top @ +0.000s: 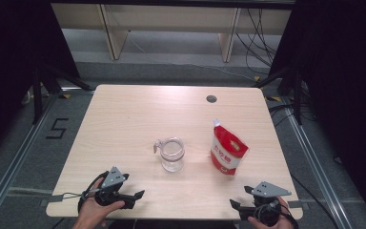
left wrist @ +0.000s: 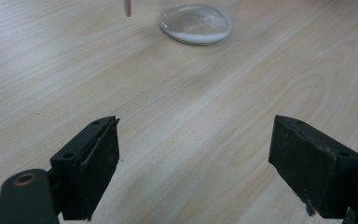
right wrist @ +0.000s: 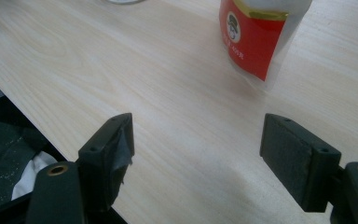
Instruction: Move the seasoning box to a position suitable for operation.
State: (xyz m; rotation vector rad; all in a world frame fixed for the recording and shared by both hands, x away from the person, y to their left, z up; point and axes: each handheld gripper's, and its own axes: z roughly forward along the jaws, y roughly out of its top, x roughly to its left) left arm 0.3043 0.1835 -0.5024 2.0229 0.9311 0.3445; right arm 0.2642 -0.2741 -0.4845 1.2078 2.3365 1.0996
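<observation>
The left gripper (top: 140, 194) rests at the near left edge of the table (top: 124, 124), its 2 jaws spread wide with nothing but bare wood between them. The right gripper (top: 233, 204) sits at the near right edge, jaws likewise released and empty. Beyond the left gripper, near the middle of the table, a clear glass jar (top: 172, 154) stands upright, mouth up, its hinged lid hanging off the left side; a thin layer of white powder (left wrist: 195, 24) covers its bottom. Just right of the jar, a red and white pouch (top: 227, 147) stands with its long axis leaning, spout pointing up and to the far left.
</observation>
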